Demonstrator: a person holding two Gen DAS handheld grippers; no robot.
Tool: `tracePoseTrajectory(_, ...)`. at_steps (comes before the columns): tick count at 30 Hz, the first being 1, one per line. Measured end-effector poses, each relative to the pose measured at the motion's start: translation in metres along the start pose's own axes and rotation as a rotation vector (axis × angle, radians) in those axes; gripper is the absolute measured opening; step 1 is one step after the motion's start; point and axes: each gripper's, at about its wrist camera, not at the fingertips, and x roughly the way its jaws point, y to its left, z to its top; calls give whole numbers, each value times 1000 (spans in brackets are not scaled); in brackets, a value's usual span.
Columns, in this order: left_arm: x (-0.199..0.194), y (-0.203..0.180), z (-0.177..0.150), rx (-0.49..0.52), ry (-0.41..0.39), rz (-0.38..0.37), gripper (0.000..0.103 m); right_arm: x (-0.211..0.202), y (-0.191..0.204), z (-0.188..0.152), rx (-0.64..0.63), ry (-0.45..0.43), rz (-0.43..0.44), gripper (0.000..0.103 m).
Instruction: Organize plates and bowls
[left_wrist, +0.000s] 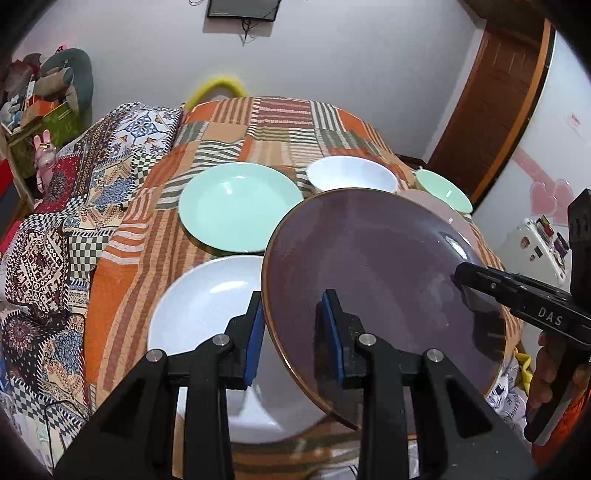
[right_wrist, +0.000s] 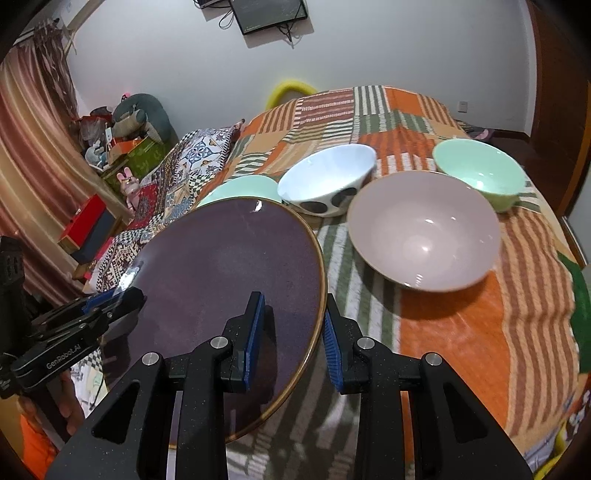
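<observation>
A dark purple plate with a gold rim is held between both grippers above the patterned bedspread. My left gripper straddles its left rim, and my right gripper straddles its right rim; a small gap shows beside each rim. The right gripper shows in the left wrist view, the left in the right wrist view. Under the purple plate lies a white plate. Behind it sit a mint plate, a white spotted bowl, a pink bowl and a mint bowl.
The dishes rest on an orange striped bedspread over a bed. A patterned quilt lies at the left. A shelf with toys stands by the wall, and a wooden door is at the right.
</observation>
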Motion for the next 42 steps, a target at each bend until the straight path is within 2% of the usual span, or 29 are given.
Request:
tracePoseTrajectory(11,5,-35,-17,48,54,-23,31,-20,-27,-26,41,8,-21,28)
tracePoseTrajectory(23,28,-63,-40,64,153,-58,31,-25,-56,-52,93,51,-50,28)
tracePoseTrajectory(42,81,-85,-46,84,255,-66,31,-8,-96,-64,192,93,-73,28)
